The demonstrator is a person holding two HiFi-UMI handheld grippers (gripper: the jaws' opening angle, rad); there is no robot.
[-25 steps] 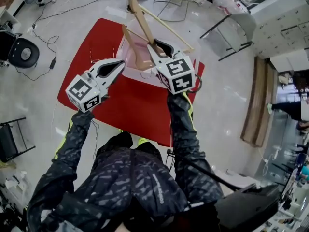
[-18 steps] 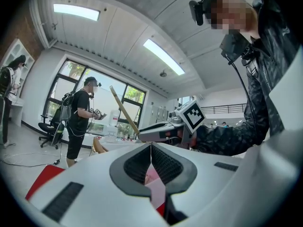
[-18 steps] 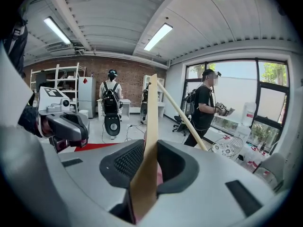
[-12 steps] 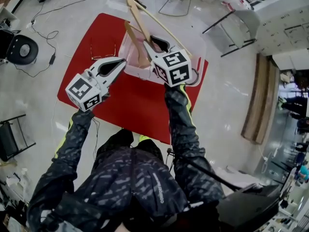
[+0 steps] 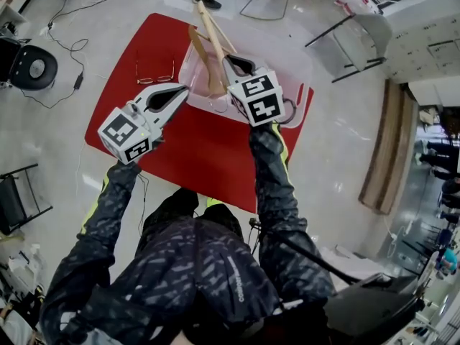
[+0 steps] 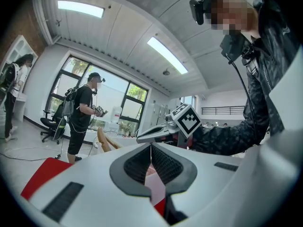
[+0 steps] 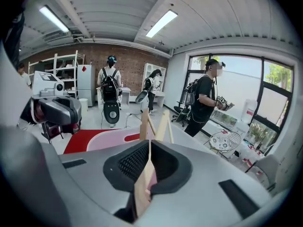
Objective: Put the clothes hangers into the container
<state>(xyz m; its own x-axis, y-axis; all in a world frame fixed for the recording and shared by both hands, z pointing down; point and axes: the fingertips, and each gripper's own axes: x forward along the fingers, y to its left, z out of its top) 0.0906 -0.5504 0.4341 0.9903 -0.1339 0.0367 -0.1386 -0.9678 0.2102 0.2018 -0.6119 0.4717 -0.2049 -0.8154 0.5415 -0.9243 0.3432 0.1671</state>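
- The hanger (image 5: 207, 63) was pale bare wood, with two flat arms and a thinner bar; a flat strip of it (image 7: 143, 183) ran between your right gripper's pads.
- It stood over the left part of the pink see-through container (image 5: 291, 60) on the red table (image 5: 187, 157), its lower end down inside the walls.
- In the head view its long axis ran from your right gripper (image 5: 226, 62) away from you toward the container's far side, leaning a little to the picture's left. In the right gripper view the arms rose nearly upright ahead of the jaws.
- Your right gripper (image 7: 149, 143) had just been closing and was clamped on the hanger.
- Your left gripper (image 5: 183, 92) hung just beside the container's left wall, its jaws (image 6: 151, 148) pressed together with nothing between them.
- Compared with a second earlier, the hanger sat lower in the container, and its thin bar no longer stretched out to the right.
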